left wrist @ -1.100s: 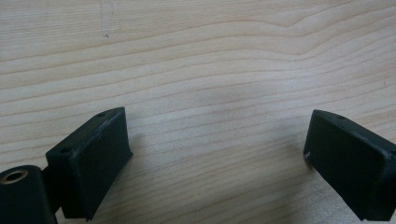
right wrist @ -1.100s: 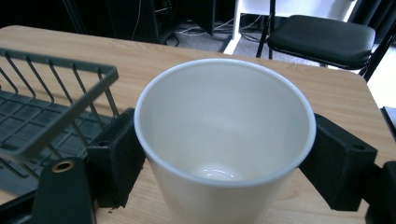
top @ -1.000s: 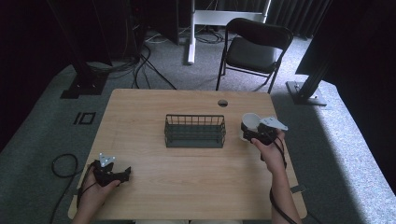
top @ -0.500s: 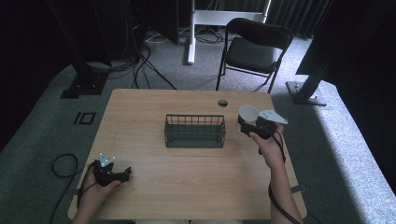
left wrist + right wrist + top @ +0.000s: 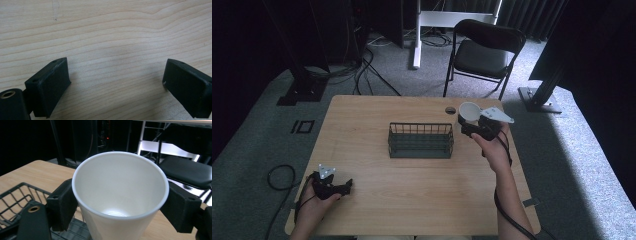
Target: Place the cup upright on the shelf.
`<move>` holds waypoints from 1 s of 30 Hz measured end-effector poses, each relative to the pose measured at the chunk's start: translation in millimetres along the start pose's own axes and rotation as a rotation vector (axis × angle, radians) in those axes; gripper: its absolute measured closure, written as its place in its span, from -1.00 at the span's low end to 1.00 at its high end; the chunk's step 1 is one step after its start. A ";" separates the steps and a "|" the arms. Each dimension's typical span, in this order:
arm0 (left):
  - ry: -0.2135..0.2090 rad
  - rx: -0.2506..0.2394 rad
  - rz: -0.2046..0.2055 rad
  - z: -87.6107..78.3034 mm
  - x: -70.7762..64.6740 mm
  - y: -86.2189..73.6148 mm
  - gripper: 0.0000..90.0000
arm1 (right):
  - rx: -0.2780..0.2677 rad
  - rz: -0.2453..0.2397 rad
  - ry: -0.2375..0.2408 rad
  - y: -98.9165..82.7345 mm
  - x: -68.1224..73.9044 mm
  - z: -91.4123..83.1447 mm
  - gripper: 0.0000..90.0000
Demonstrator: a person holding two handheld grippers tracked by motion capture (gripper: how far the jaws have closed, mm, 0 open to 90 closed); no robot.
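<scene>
A white paper cup (image 5: 120,192) sits upright between the jaws of my right gripper (image 5: 120,206), which is shut on it. In the high view that right gripper (image 5: 473,125) holds the cup (image 5: 470,111) in the air just right of a dark wire basket (image 5: 420,140) at the table's middle. The cup is empty. My left gripper (image 5: 343,187) rests low on the wooden table (image 5: 422,195) near its front left corner. Its jaws stand wide apart in the left gripper view, open (image 5: 116,82) over bare wood.
A black folding chair (image 5: 484,52) stands behind the table's far right. A small round hole (image 5: 450,110) marks the tabletop near the far edge. Cables (image 5: 277,177) trail over the floor at the left. A dark stand base (image 5: 539,97) sits right of the table.
My right gripper has carried the cup a little left and toward the far side, closer to the basket's right end. The left gripper has stayed put.
</scene>
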State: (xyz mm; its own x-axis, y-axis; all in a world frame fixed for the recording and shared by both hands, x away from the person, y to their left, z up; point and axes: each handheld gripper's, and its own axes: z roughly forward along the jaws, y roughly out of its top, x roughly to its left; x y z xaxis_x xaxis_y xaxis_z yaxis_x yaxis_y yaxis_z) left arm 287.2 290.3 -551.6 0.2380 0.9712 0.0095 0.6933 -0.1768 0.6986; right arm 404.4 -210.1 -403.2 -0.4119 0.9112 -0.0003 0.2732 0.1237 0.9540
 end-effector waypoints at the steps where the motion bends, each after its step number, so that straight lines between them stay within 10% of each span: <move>1: 0.001 0.000 0.000 0.0 0.0 0.0 -0.84 | -0.002 -0.001 0.006 1.2 1.6 0.5 -0.54; 30: 0.000 0.000 -0.001 0.0 0.0 0.0 -0.84 | 0.045 -0.056 0.192 -6.5 78.6 47.9 -0.54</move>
State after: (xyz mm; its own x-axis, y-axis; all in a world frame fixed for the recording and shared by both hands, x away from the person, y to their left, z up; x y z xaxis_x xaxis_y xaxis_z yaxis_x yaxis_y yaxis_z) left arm 287.2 290.3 -551.6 0.2378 0.9713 0.0090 0.6933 -0.1763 0.6987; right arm 411.9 -120.4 -423.8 -0.5845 0.8114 0.0088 0.2821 0.1931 0.9398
